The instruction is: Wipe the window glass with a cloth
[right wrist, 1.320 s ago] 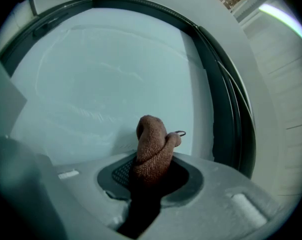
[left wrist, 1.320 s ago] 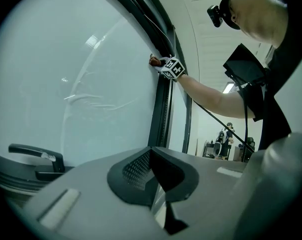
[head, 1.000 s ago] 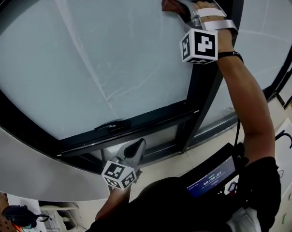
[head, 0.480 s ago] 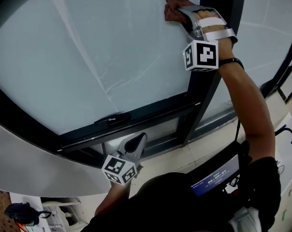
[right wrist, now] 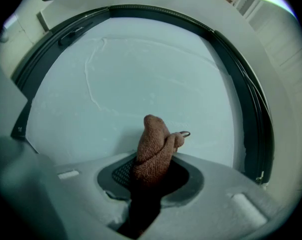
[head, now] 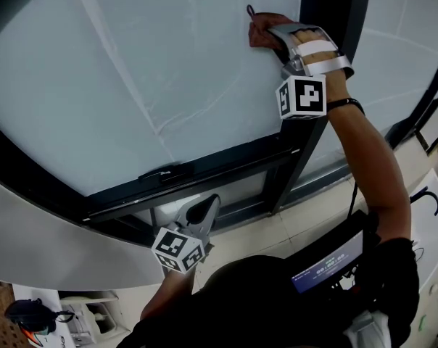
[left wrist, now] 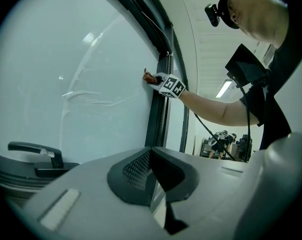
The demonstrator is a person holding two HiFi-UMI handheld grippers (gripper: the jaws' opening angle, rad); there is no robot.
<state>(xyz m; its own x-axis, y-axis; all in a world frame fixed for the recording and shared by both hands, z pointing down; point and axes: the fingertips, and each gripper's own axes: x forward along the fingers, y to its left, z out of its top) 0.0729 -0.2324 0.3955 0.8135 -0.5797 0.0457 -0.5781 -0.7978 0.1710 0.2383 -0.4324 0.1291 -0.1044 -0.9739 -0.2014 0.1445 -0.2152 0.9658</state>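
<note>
Your left gripper (head: 207,214) hangs low by your body, below the window's bottom frame rail (head: 204,174), with its fingers pressed together on nothing. That looks like a sensible rest position, since it leaves the pane free for your other arm. Just above it, on the rail, sits the dark window handle (head: 161,172), lying flat along the frame and well apart from anything you hold. Above the rail spreads the window glass (head: 117,64), pale and frosted-looking, with thin curved streaks (head: 152,118) running across its middle. Those marks suggest much of the pane has yet to be wiped, though I cannot tell whether they are dirt or drying smears. Further right, near the upper right corner of the pane, the reddish-brown cloth (head: 261,29) is pressed against the glass, and a small hanging loop (head: 249,10) sticks out above it. Your right gripper (head: 278,33) has its fingers pinching that cloth. The right gripper view shows the bunched fabric standing up out of the fingers, so the wad, not the hard fingers, meets the pane. Your arm is stretched up and forward to reach it, beside the dark vertical mullion (head: 312,129) that bounds the pane on the right. Working close to that edge, you need to watch that the fingers do not knock the mullion as the cloth travels.
</note>
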